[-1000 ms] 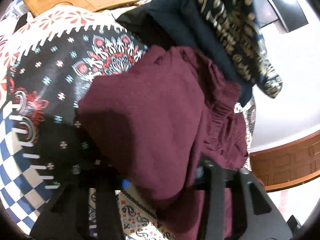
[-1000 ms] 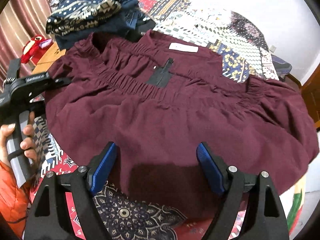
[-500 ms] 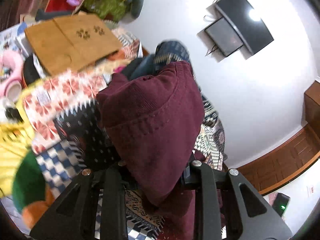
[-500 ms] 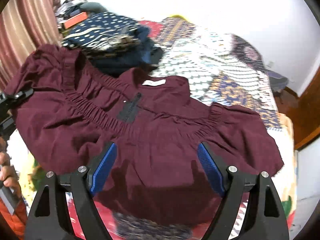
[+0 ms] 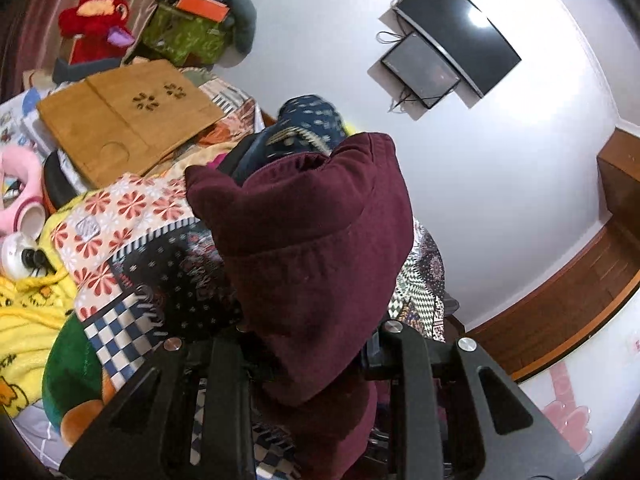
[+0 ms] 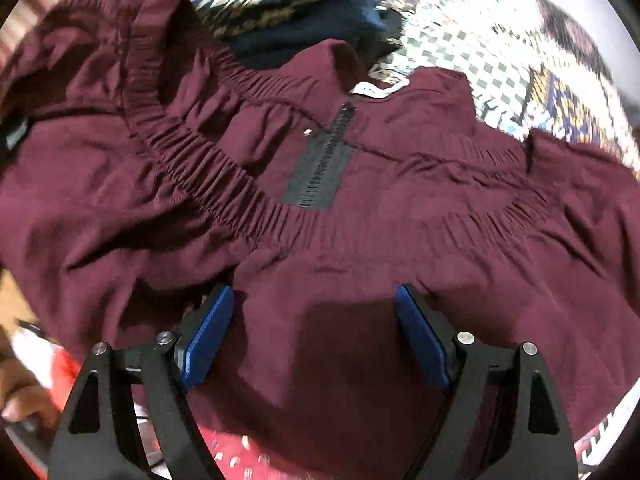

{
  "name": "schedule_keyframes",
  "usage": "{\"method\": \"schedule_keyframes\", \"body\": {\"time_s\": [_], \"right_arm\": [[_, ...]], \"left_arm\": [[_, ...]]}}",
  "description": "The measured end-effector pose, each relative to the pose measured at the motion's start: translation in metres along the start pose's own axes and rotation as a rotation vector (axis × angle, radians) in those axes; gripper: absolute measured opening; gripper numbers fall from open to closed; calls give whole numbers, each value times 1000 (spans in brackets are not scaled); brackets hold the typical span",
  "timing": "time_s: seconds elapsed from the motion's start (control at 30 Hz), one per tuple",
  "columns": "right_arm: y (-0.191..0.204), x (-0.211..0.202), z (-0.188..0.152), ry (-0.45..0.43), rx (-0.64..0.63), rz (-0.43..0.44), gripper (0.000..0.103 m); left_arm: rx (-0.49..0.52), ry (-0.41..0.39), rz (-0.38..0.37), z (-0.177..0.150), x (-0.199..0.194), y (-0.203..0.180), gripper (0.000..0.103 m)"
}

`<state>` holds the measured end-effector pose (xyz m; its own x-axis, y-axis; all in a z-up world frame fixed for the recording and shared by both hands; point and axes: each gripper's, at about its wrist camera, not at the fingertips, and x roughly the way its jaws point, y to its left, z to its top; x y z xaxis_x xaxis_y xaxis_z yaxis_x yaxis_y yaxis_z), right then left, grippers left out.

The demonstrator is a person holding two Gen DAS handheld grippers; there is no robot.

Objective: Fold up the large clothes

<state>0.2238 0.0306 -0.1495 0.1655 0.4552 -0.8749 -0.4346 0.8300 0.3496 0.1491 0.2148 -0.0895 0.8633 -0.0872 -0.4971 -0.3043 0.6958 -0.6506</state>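
The bed (image 5: pixel 132 216) has a patchwork cover; the maroon garment (image 6: pixel 360 208) lies spread on it, dark folded clothes (image 6: pixel 304 12) at its far edge.

The maroon garment (image 6: pixel 360 240) lies spread on the bed, elastic gathers and dark zipper placket at 12 o'clock, its 9 o'clock edge lifted.

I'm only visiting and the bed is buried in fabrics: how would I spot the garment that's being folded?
Start at the patchwork bedspread and find the dark blue patterned pile at its far side. Spread in front of it lies the maroon top. It alone is plain wine-red, with gathered elastic seams, a short black zip and a white neck label.
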Motion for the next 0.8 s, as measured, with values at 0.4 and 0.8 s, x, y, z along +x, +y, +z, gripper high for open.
{"method": "schedule_keyframes", "body": {"time_s": [0.4,0.8], "right_arm": [[-123,-139,-30,-310,158,-183,80],[-207,-198,-88,-412,384,-307,80]], "left_arm": [[274,24,-94,-32,68,-165,26],[751,462,-42,-214,195,-270,30]]}}
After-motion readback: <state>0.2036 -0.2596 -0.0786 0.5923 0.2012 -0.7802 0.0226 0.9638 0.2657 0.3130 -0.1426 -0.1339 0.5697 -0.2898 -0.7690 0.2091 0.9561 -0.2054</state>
